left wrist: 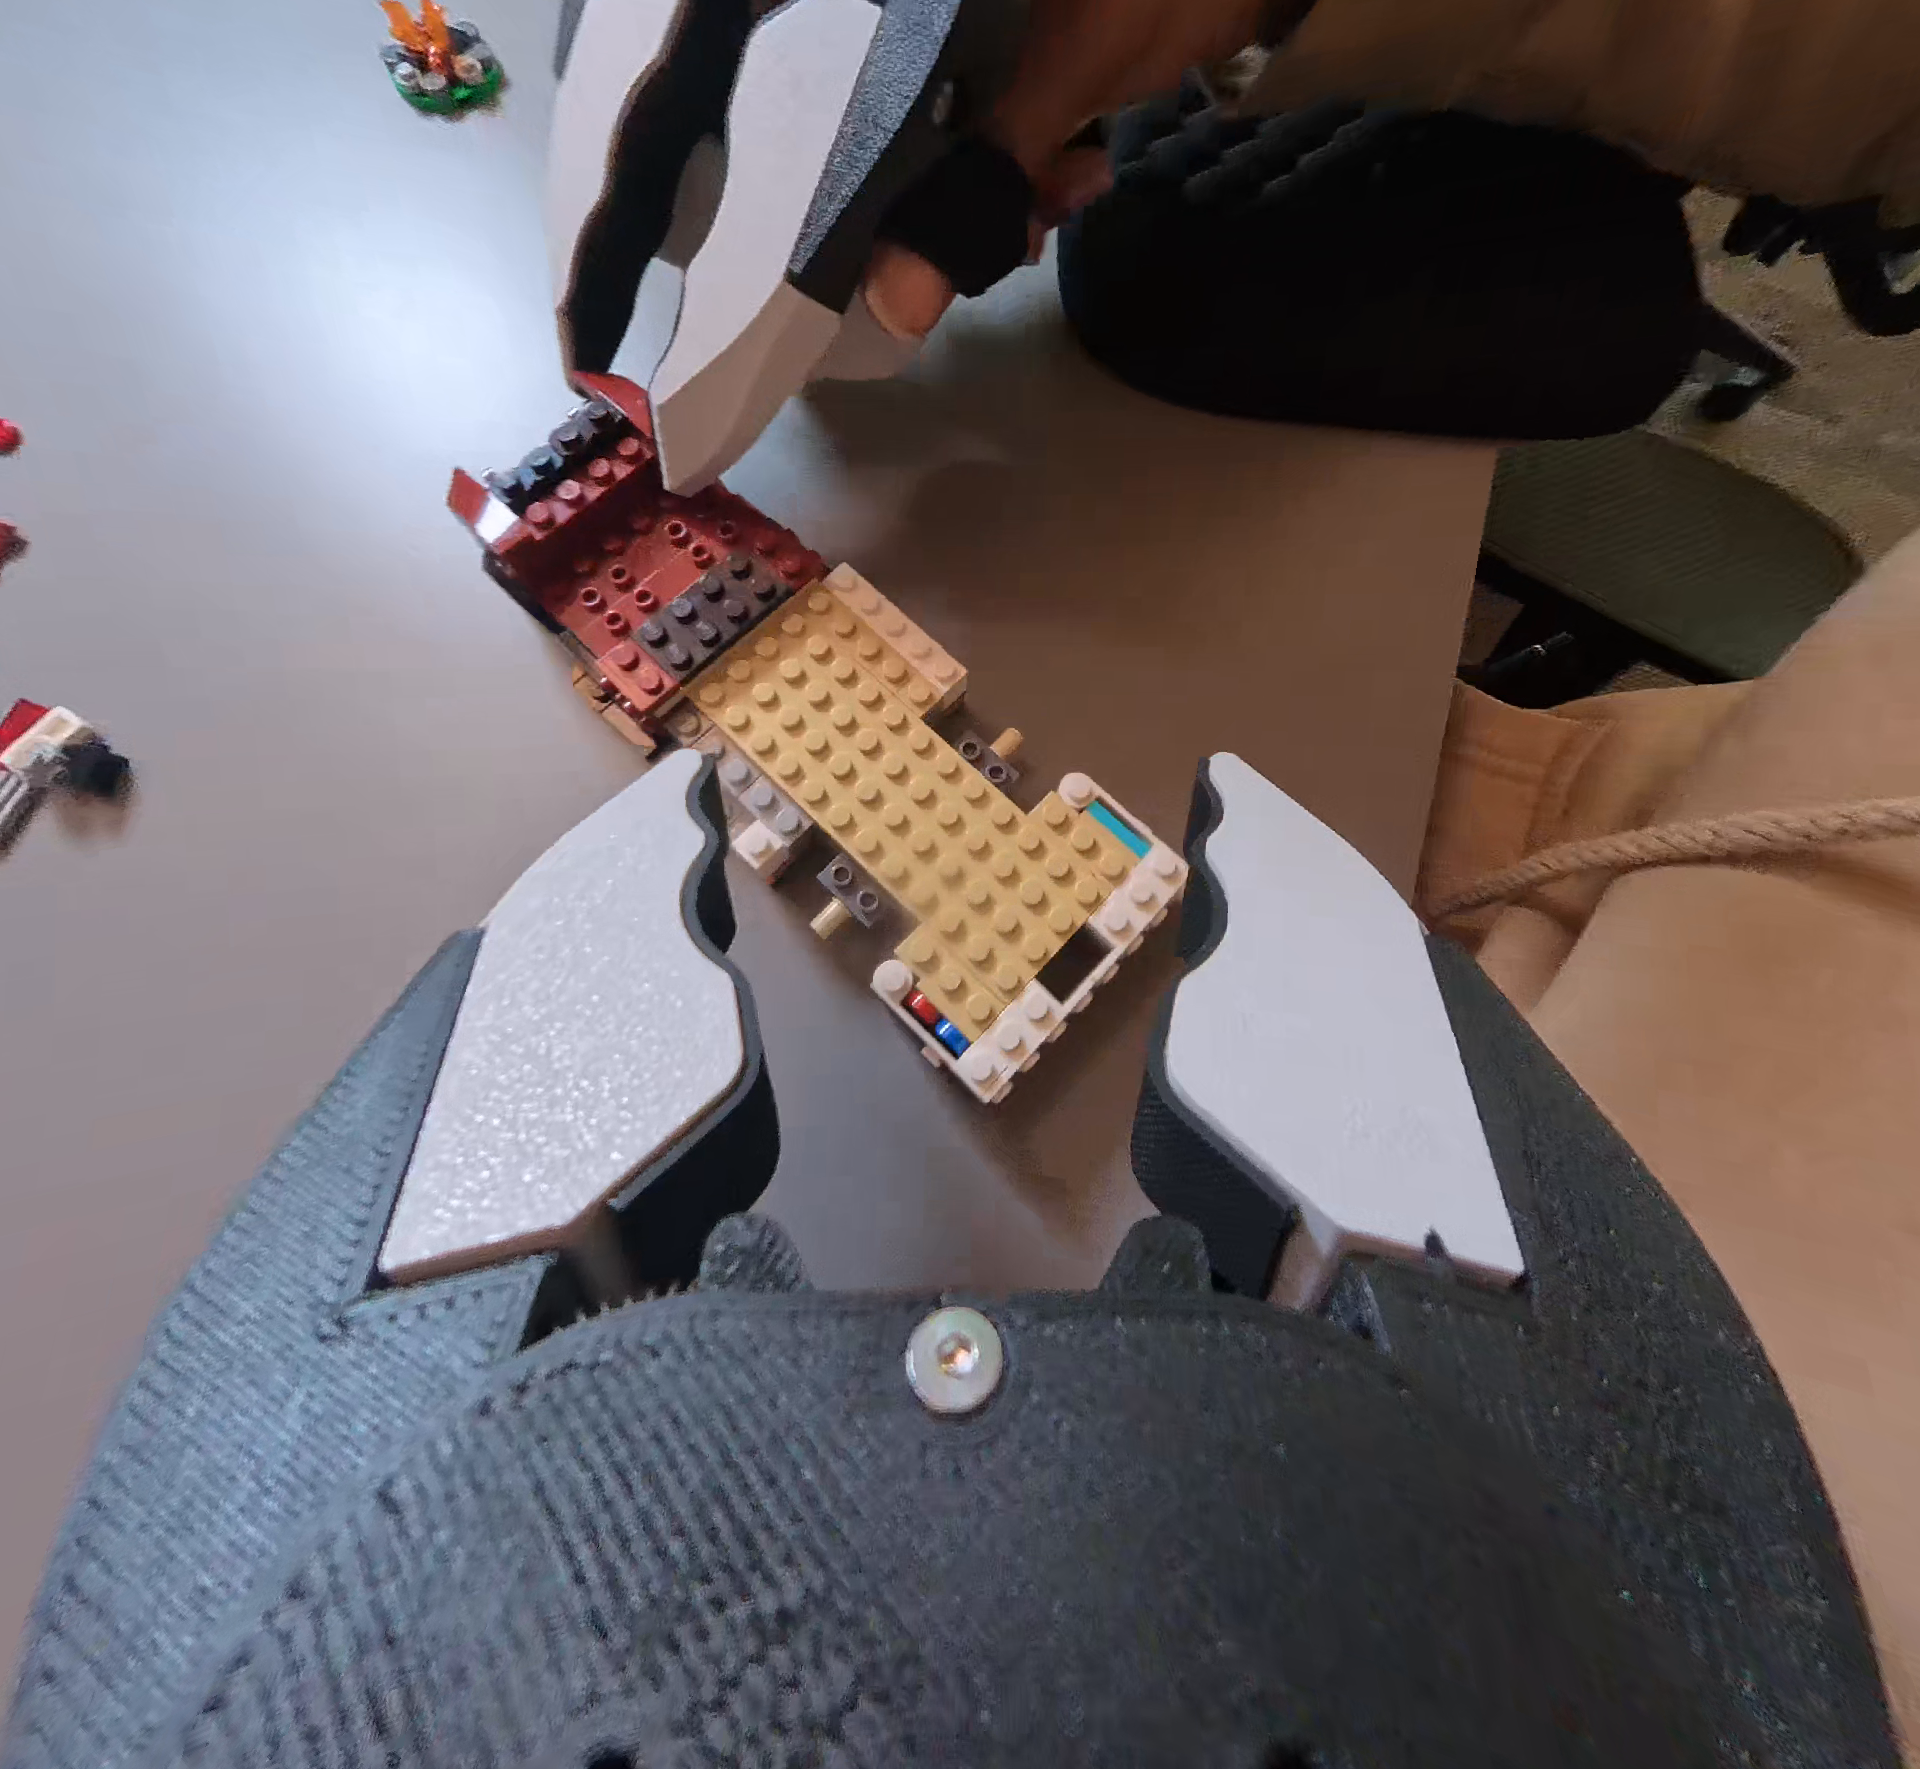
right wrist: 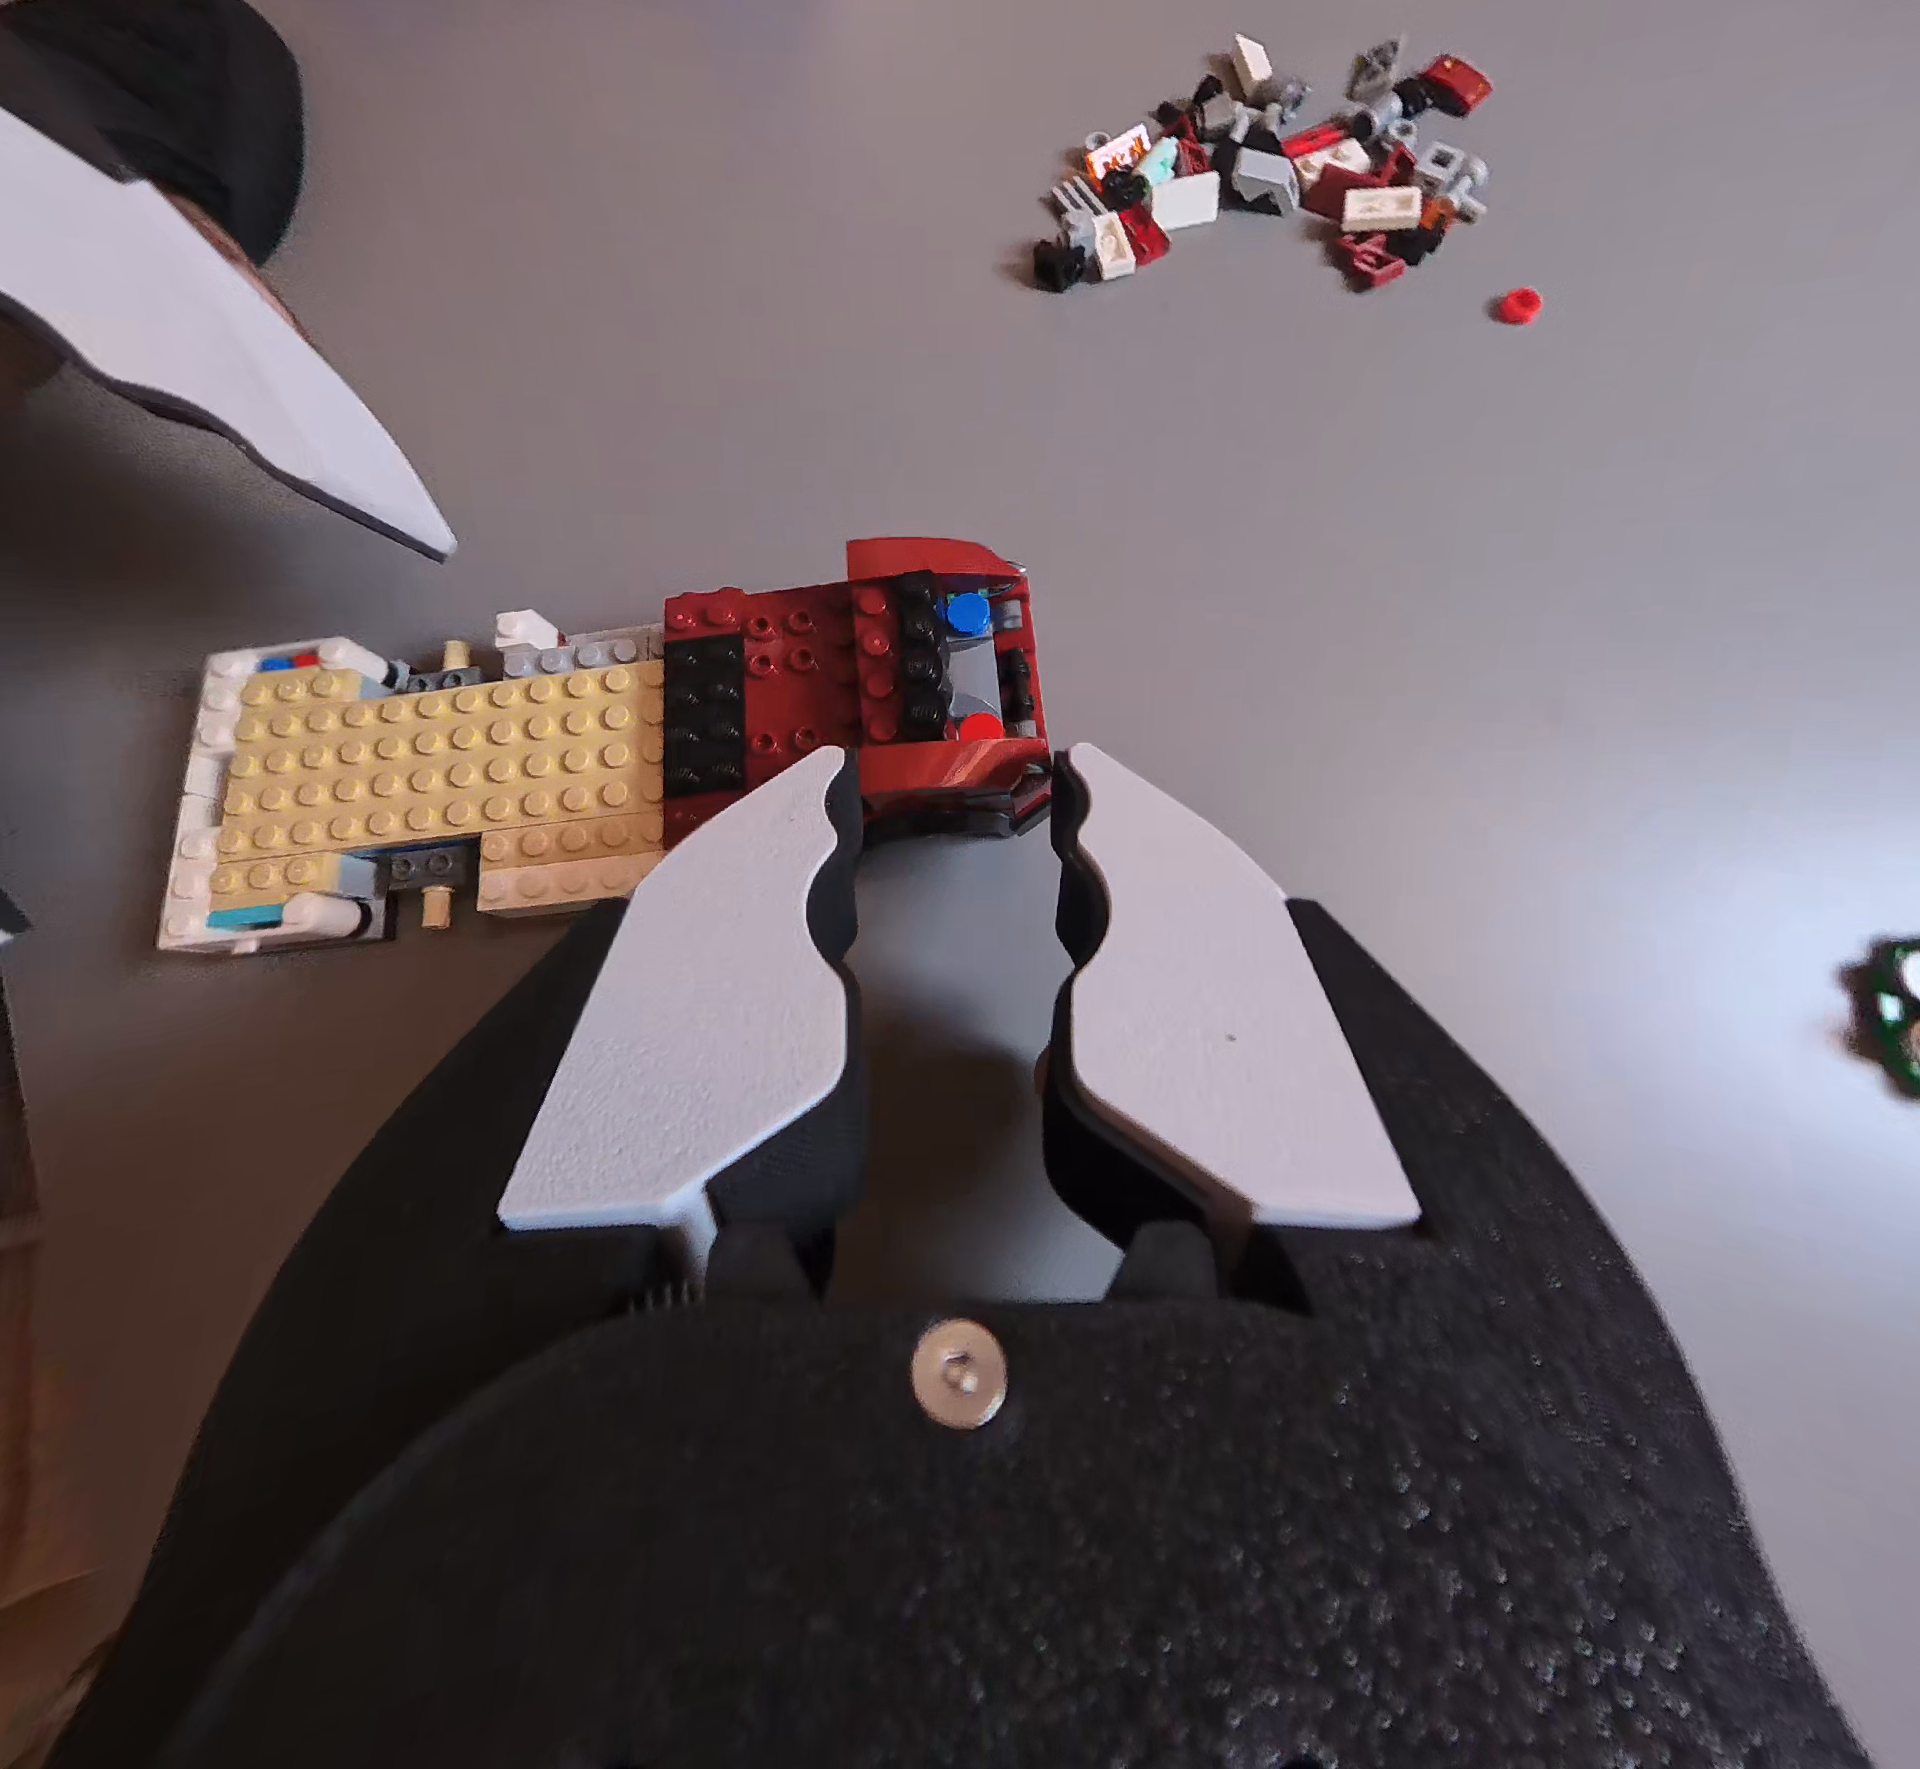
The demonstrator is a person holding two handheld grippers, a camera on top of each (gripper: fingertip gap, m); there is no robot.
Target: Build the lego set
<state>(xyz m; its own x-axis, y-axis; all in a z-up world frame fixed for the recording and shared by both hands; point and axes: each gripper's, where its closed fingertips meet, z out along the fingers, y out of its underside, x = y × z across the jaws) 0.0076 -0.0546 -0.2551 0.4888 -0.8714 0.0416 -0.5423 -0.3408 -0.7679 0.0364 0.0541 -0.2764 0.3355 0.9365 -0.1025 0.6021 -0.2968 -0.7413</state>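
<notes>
One brick model (left wrist: 852, 763), two grippers, one pile (right wrist: 1278, 161) of loose bricks, one lone red stud (right wrist: 1519, 304), one green round piece (left wrist: 442, 62) with orange flames, all on one grey table (left wrist: 260, 317).

Left gripper (left wrist: 956, 769): spread wide, straddling the model's tan end, pinching nothing; white corner just beside the fingertip at 3 o'clock, grey bricks just beside the one at 9. Rest of model stretching off towards 11 o'clock.

Right gripper (right wrist: 951, 763): narrowed, pinching the model's dark-red end, one pad on each side of it. Tan deck off at 9 o'clock in that view.

Table edge (left wrist: 1455, 680) near, at 3 o'clock of the left gripper, with a tan sleeve (left wrist: 1662, 1044) crowding that side. Open tabletop from 9 to 11 o'clock. In the right view, bare table at 12 and 3; pile well apart at 1 o'clock, stud just beyond it, green piece at 3.
</notes>
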